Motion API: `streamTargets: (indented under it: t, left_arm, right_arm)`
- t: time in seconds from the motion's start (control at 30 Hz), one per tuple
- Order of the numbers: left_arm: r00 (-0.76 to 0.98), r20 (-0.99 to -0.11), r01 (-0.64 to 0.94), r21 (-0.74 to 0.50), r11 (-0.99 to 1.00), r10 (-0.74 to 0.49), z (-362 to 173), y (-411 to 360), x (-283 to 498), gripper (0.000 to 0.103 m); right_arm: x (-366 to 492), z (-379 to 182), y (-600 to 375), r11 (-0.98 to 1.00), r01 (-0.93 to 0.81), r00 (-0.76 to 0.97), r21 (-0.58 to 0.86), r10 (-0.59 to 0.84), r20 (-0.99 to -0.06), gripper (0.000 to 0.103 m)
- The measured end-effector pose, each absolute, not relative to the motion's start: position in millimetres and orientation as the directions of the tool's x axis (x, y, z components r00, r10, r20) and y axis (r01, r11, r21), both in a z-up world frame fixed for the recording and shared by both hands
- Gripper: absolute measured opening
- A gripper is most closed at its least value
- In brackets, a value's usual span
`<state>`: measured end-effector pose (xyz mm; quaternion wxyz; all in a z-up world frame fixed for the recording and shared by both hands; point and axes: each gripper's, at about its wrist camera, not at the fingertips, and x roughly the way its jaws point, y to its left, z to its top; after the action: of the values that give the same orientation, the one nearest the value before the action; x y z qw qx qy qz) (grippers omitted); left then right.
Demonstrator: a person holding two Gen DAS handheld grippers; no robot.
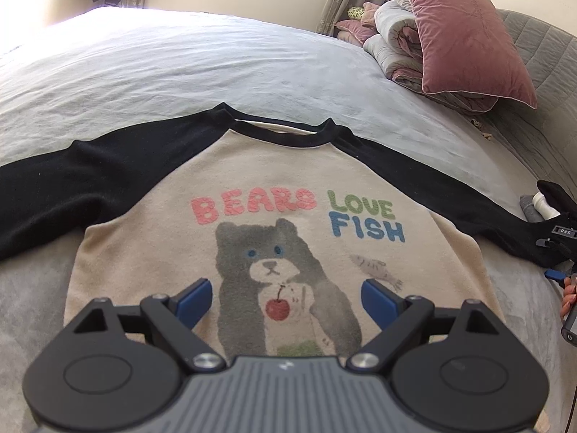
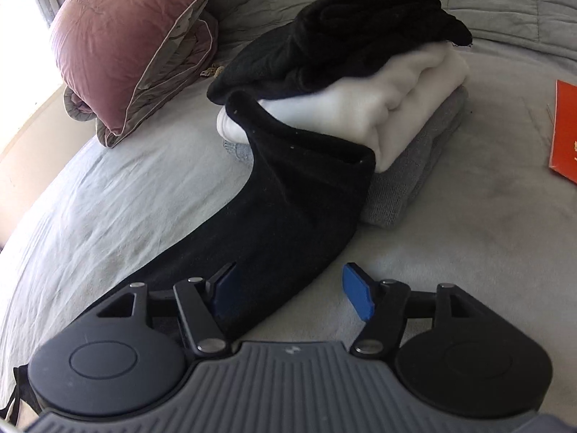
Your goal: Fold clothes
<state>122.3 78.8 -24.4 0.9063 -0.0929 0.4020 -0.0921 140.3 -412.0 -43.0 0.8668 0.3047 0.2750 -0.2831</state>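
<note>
A cream raglan shirt [image 1: 151, 252] with black sleeves and a bear print lies flat, face up, on the bed. My left gripper [image 1: 286, 299] hovers open over the lower part of the print, holding nothing. In the right wrist view the shirt's right black sleeve [image 2: 288, 198] stretches away from me, its cuff leaning against a stack of folded clothes [image 2: 378, 108]. My right gripper [image 2: 292, 296] is open above the sleeve, its left pad over the black cloth and its right pad over the sheet. The right gripper also shows at the left wrist view's right edge [image 1: 557, 238].
The bed sheet [image 1: 180, 72] is pale blue-grey with open room beyond the collar. A pink pillow [image 1: 465, 32] leans on folded quilts at the far right. A red-orange card [image 2: 564, 130] lies right of the clothes stack. Fingers of a hand [image 1: 569, 296] show at the right edge.
</note>
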Motion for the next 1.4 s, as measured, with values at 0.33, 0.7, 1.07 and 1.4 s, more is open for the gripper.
streamTargets:
  t: [0.33, 0.7, 1.07, 1.4]
  left_arm:
    - [0.657, -0.719, 0.13, -0.188, 0.974, -0.227, -28, 67, 120, 0.091]
    - [0.669, -0.709, 0.129, -0.188, 0.974, -0.226, -24, 70, 115, 0.09]
    - [0.674, -0.702, 0.126, -0.194, 0.973, -0.227, -19, 77, 110, 0.091]
    - [0.67, -0.703, 0.139, -0.198, 0.97, -0.239, -19, 73, 108, 0.091]
  right_arm:
    - [143, -42, -412, 0.684, 0.629, 0.721, 0.37, -0.334, -0.607, 0.018]
    - [140, -14, -384, 0.765, 0.508, 0.814, 0.396, -0.275, -0.512, 0.003]
    - [149, -10, -337, 0.862, 0.419, 0.795, 0.285, -0.197, -0.574, 0.016]
    - [147, -26, -338, 0.801, 0.598, 0.656, 0.036, -0.464, -0.595, 0.063]
